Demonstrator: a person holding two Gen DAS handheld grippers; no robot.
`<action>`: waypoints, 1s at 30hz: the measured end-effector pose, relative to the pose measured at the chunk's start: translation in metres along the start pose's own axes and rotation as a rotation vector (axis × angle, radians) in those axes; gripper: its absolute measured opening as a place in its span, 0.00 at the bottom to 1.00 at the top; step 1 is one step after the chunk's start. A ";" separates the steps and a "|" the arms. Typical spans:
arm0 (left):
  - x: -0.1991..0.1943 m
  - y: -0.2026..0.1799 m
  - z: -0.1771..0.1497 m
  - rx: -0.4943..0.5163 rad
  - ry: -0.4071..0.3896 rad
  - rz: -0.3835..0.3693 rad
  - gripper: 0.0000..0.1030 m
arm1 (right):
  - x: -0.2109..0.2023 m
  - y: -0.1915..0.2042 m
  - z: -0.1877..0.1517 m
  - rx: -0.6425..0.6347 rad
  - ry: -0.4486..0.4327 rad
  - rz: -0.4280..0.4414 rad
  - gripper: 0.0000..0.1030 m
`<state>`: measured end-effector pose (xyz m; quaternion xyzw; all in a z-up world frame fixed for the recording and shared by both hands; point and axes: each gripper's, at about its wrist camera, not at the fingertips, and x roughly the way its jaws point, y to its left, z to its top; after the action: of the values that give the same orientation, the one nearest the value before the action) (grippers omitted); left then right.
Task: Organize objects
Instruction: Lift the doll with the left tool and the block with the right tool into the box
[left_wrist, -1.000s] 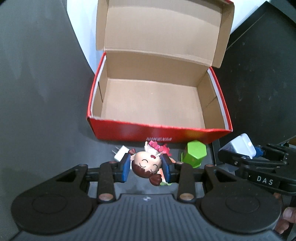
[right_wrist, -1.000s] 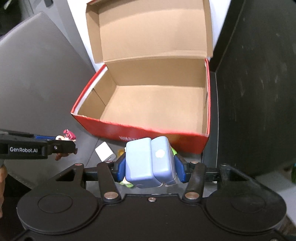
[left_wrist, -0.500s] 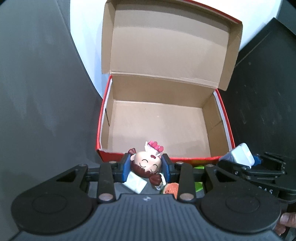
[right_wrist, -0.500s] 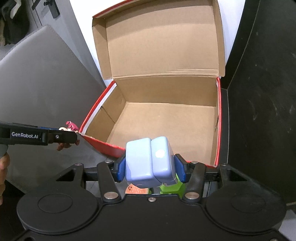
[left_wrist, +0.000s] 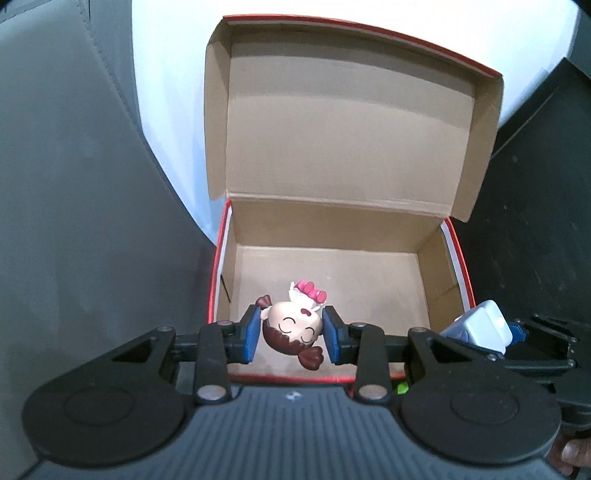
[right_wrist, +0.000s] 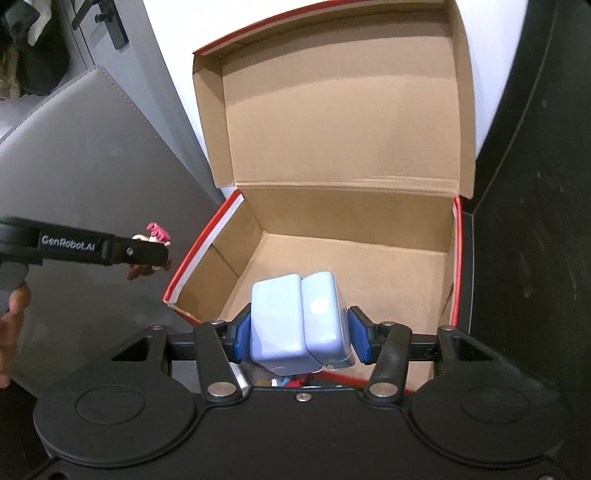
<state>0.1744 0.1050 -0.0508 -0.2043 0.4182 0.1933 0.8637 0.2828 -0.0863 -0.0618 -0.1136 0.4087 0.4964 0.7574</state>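
- As both loads have advanced from before the front wall to above the open red cardboard box (left_wrist: 458, 254), depositing appears imminent.
- Left hand-held gripper (left_wrist: 291, 335): clenched on the brown-haired doll figurine (left_wrist: 291, 328).
- Right hand-held gripper (right_wrist: 297, 338): clenched on the pale-blue plastic block (right_wrist: 295, 321).

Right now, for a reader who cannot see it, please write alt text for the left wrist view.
The left gripper clamps a small doll figure over an open, empty red cardboard box with its lid standing up. At the right edge, the right gripper holds a pale blue block.
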 end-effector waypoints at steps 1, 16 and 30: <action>0.002 0.000 0.003 0.001 -0.002 0.004 0.34 | 0.001 0.000 0.003 -0.001 -0.001 0.003 0.49; 0.051 0.002 0.021 -0.019 0.019 0.032 0.34 | 0.032 -0.013 0.033 0.001 0.004 0.003 0.49; 0.103 0.005 0.034 -0.036 0.060 0.061 0.34 | 0.069 -0.020 0.050 -0.019 0.029 -0.009 0.49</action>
<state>0.2535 0.1432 -0.1152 -0.2125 0.4464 0.2210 0.8407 0.3374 -0.0213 -0.0852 -0.1299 0.4143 0.4953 0.7524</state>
